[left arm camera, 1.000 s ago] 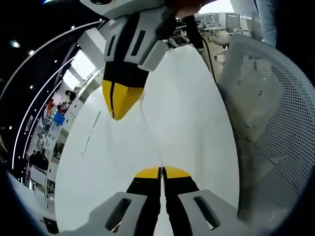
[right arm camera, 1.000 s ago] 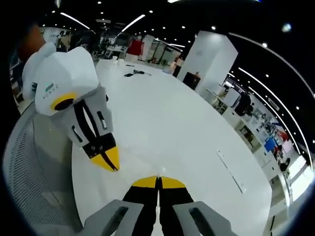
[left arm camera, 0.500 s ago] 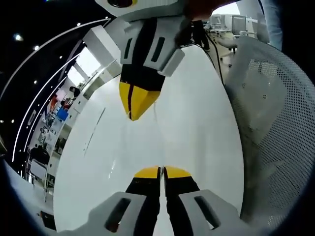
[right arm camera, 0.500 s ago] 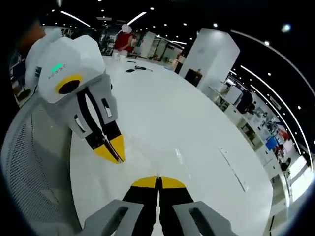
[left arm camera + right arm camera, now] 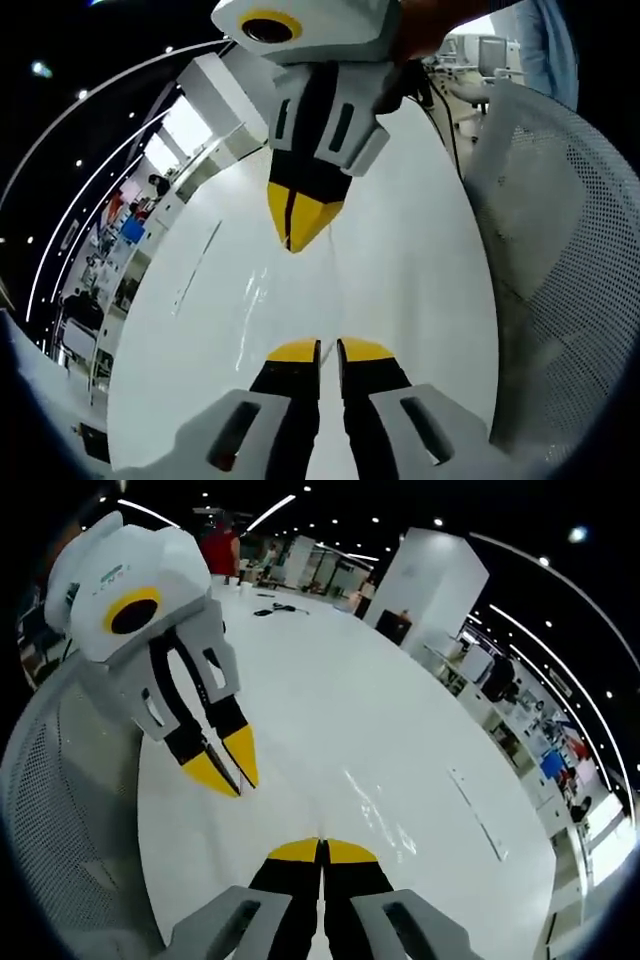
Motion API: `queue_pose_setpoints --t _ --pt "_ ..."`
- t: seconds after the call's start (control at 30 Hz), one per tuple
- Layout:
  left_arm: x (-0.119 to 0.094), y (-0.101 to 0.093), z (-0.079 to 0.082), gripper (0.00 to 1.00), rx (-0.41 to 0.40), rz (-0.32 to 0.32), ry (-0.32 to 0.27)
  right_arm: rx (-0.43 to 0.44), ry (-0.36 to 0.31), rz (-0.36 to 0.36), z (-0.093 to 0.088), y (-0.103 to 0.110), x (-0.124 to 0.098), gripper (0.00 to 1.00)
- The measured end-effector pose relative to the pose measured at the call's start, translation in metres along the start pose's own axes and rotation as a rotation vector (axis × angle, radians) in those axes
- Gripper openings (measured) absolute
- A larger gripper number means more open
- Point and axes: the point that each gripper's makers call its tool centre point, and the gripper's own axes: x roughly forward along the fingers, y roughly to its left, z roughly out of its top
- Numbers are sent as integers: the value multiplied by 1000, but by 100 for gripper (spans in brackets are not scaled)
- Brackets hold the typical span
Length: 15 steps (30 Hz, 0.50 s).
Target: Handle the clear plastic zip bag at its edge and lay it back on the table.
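Observation:
The clear plastic zip bag (image 5: 255,300) shows mostly as faint glints over the white table (image 5: 400,250). In the left gripper view my left gripper (image 5: 328,352) has its yellow-tipped jaws a small gap apart, with nothing visibly pinched. My right gripper (image 5: 298,238) comes down from the top, shut. In the right gripper view my right gripper (image 5: 322,848) is pressed shut, and the bag's glossy sheen (image 5: 375,810) lies just beyond it on the table (image 5: 330,700). There my left gripper (image 5: 228,772) hangs at the left with its jaws parted.
A white mesh chair back (image 5: 560,250) stands close along the table's edge, also at the left of the right gripper view (image 5: 70,810). A thin strip (image 5: 475,810) lies on the table. Black cables (image 5: 272,610) lie at the far end, near a person in red (image 5: 215,550).
My left gripper's jaws have gone from pressed together to slightly parted. The two grippers have drawn a little closer, and more sheen from the bag shows on the table.

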Motion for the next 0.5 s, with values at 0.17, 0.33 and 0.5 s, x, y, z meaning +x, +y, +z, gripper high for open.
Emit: queue_pose_setpoints --t 0.17,0.33,0.5 --pt "-3 2 1 9 -5 8 -15 6 11 -3 -5 0 4 0" --pt "-8 6 3 15 -30 30 -31 -1 33 -3 -10 1 7 0" --pt "-13 11 0 18 -34 56 -40 3 46 -7 -13 0 8 0"
